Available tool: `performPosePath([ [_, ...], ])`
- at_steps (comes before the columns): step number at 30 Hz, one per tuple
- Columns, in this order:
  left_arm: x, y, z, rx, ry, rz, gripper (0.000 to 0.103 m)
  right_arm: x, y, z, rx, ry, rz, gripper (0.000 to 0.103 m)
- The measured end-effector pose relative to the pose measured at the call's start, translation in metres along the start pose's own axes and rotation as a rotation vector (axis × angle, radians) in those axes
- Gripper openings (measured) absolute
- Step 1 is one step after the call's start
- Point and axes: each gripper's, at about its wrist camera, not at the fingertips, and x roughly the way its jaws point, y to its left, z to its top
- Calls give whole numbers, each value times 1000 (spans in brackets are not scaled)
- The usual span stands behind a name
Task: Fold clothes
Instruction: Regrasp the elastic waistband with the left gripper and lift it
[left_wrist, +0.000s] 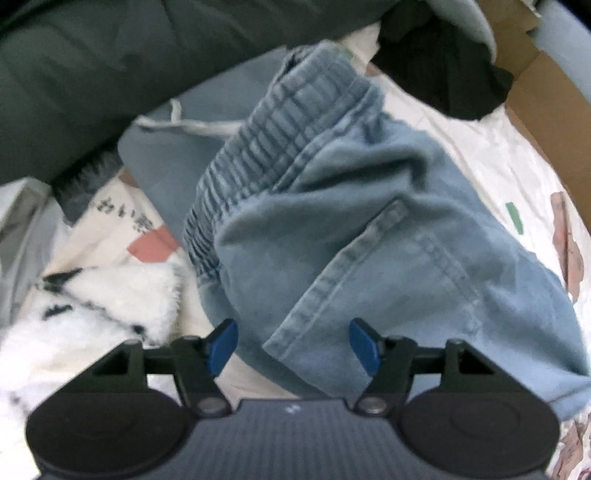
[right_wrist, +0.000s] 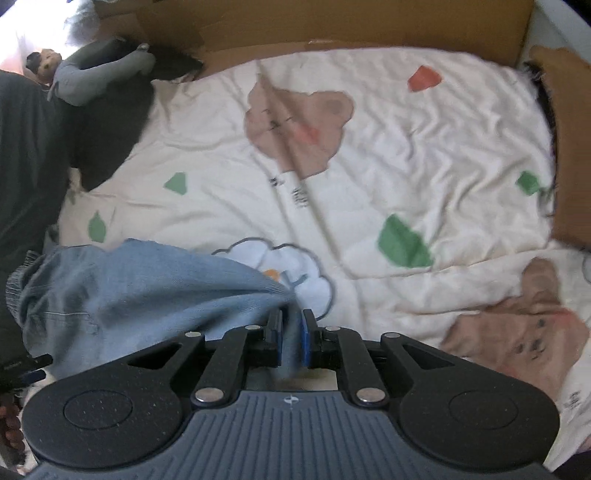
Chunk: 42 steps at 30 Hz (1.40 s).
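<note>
Light blue jeans with an elastic waistband lie crumpled on a cream printed bedsheet. My left gripper hangs just over a hemmed edge of them, jaws wide open, blue pads clear of the cloth on both sides. In the right wrist view the jeans stretch off to the left. My right gripper stands narrow, with a fold of the denim pinched between its blue pads.
A dark green garment, a black garment, a white fluffy one and a grey-blue cloth with a drawstring ring the jeans. Cardboard borders the sheet; a grey plush toy lies far left.
</note>
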Motion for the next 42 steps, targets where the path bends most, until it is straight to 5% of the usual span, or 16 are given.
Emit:
performPosePath([
  [6,14,12,-2,-81,5,-26,82,2,-7,-9,-57,39,1,39],
  [13,28,27,-3,-170,12,-75,89,32,9,-38,-102,129,37,45],
  [17,20,32,-1,-182,0,-94,76,50,27,-51,-177,167,50,57],
  [19,13,34,1,-192,-9,-112,56,60,34,-55,-200,188,59,61],
  [24,-4,37,11,-243,-49,-189,40,85,51,-67,-249,228,77,68],
  [34,-35,19,30,-230,-111,-270,33,107,51,-79,-249,207,-38,69],
  [37,-38,13,43,-216,-123,-279,11,100,47,-73,-251,146,-46,67],
  [41,-39,6,55,-208,-154,-295,4,92,44,-67,-245,143,-15,11],
  [42,-41,4,58,-208,-162,-297,4,91,44,-65,-253,150,-10,10],
])
